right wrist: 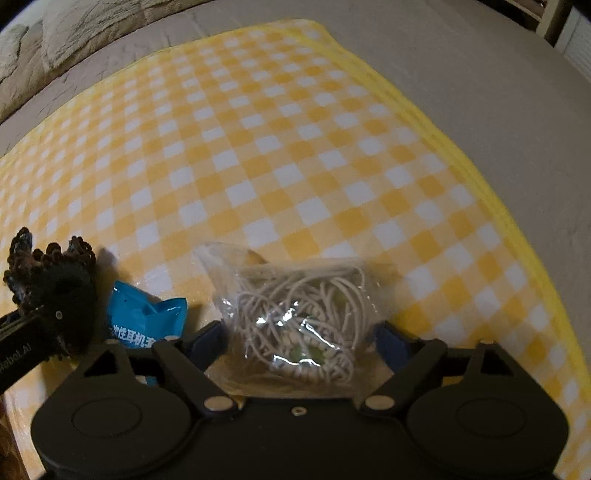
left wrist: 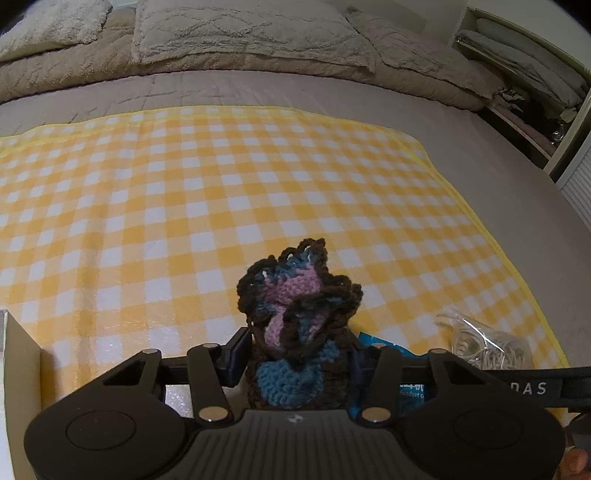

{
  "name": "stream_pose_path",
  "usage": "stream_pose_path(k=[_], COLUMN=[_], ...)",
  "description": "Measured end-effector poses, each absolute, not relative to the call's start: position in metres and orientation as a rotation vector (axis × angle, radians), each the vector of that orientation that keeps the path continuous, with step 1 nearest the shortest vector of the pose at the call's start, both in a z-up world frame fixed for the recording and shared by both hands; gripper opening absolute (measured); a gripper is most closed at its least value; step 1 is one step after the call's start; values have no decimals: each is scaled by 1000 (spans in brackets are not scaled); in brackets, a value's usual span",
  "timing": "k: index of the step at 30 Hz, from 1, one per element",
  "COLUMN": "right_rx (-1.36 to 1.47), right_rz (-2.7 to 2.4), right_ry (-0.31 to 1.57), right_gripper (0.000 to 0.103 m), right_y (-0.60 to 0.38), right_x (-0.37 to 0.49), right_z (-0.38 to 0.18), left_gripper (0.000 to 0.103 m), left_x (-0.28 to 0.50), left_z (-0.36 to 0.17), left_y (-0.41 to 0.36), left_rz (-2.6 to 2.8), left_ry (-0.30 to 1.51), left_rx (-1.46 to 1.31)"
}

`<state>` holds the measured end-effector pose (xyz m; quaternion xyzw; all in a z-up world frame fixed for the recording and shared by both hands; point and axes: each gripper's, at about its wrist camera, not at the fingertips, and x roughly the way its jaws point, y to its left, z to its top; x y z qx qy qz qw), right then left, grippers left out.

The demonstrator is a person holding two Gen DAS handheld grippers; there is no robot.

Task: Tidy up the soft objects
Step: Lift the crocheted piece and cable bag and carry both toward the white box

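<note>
The crocheted piece (left wrist: 295,317), worked in dark brown, teal and pink yarn, stands bunched between the fingers of the left gripper (left wrist: 297,354), which are clamped on its lower half while its ruffled top rises free above them, over the near part of the yellow checked blanket (left wrist: 221,177); it looks light, limp and highly compressible, so a hold low on the thick folded body seems sounder than one on the loose edge loops, which would likely stretch or snag; just to its right lies a blue packet (right wrist: 144,314) printed with white characters, flat on the blanket and probably slick, and beyond that the clear bag of cords (right wrist: 295,314), a crinkled plastic pouch packed with pale coiled cord; the right gripper (right wrist: 299,339) has this bag between its fingers, which stand apart on either side of it, and whether the pads actually press the plastic I cannot tell; the bag should be light and squashy but slippery, so a grip across the dense bundle rather than the empty film at the top seems wiser; at the far left edge of the left wrist view a pale box wall (left wrist: 18,354) rises beside the blanket; beyond the blanket lie the grey bedspread (left wrist: 258,88) and pillows (left wrist: 240,33).
</note>
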<state>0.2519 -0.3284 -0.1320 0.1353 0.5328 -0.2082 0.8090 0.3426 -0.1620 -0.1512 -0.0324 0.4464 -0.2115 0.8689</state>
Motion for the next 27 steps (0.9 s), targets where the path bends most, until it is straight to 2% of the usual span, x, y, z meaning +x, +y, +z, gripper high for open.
stream_pose_path(k=[7,27], right_rx=[306,196], right_rz=[-416,-315], right_ry=[1127,886], right_gripper=[78,78], right_y=[-330,-292], right_x=[245,200], right_z=[-121,-46], left_gripper=[51,51], left_x=[334,279], left_z=[-141,-72], left_y=[-158,-143], left_rz=[-435,-426], left_ry=[915,759], left_rx=[-66,-36])
